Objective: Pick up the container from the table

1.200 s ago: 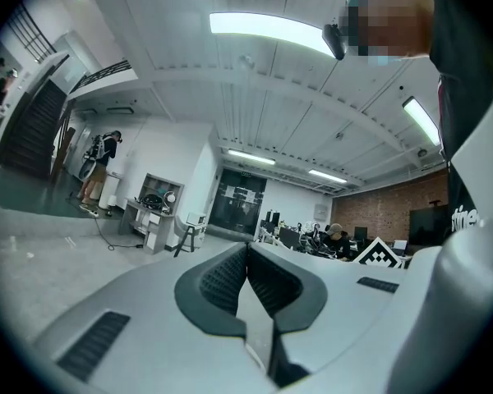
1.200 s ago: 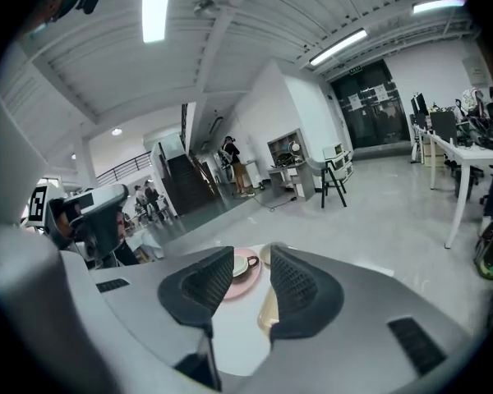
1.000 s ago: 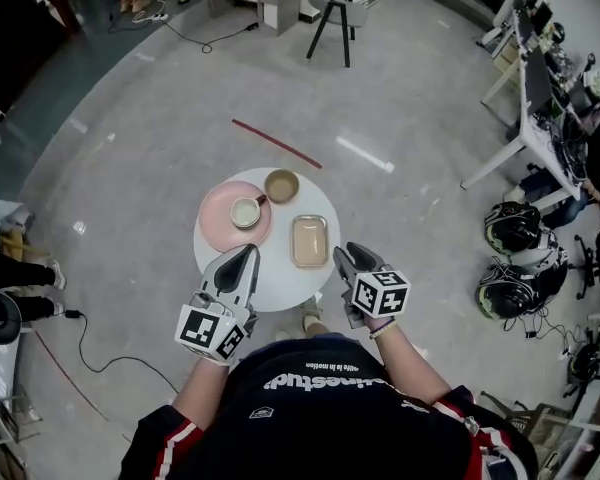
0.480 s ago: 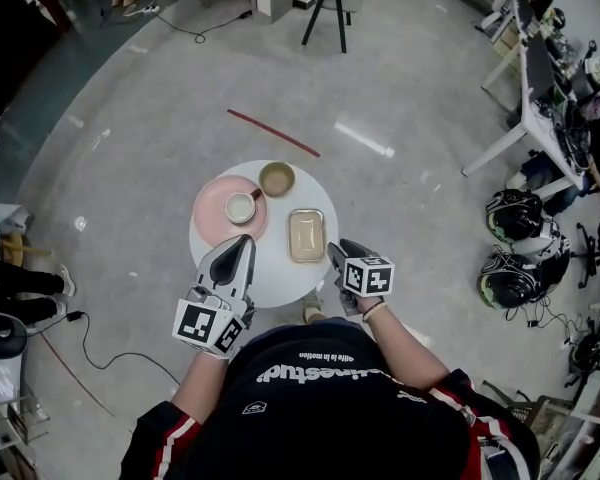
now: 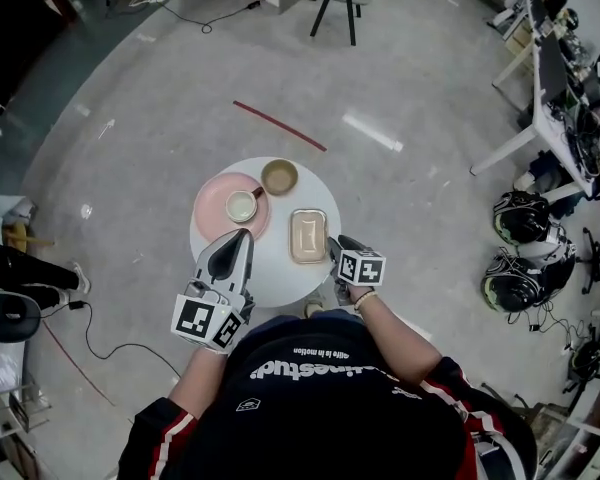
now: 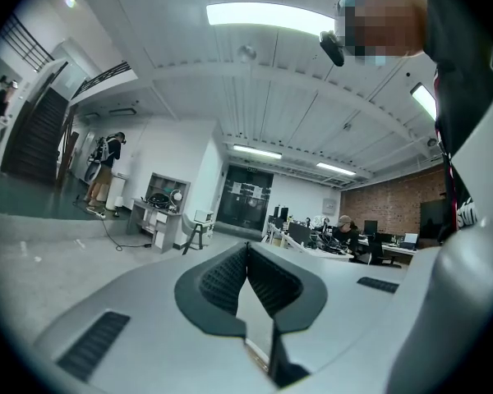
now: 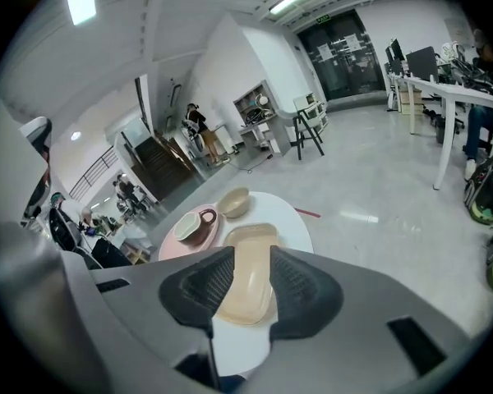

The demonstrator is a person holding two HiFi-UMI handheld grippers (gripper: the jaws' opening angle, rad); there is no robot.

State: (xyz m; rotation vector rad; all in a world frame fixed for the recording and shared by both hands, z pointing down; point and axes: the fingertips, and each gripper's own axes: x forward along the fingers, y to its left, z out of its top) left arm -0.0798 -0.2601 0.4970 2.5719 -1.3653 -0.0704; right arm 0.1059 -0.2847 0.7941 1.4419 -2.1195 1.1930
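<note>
Head view: the pick isn't done, I judge it at the approach stage. The container [image 5: 308, 236] sits flat on the table [image 5: 270, 278], not yet lifted. My right gripper [image 5: 336, 245] is at the near right corner of it, so the container lies just ahead and a bit to its left; can't tell from here if they touch. My left gripper [image 5: 244, 236] hangs over the near left part of the table, with the container off to its right, apart from it. Beyond that gripper there's a pink plate [image 5: 216, 196] with a cup [image 5: 242, 207] on it and a bowl [image 5: 279, 176] just past the plate. Left gripper view: jaws pressed together at the tips, nothing between them, pointed out into the room, no container in sight. Right gripper view: jaws moderately apart, not clamped on anything; the container shows in the gap, running away in front of the tips. What's left: ease in, close, lift.
</note>
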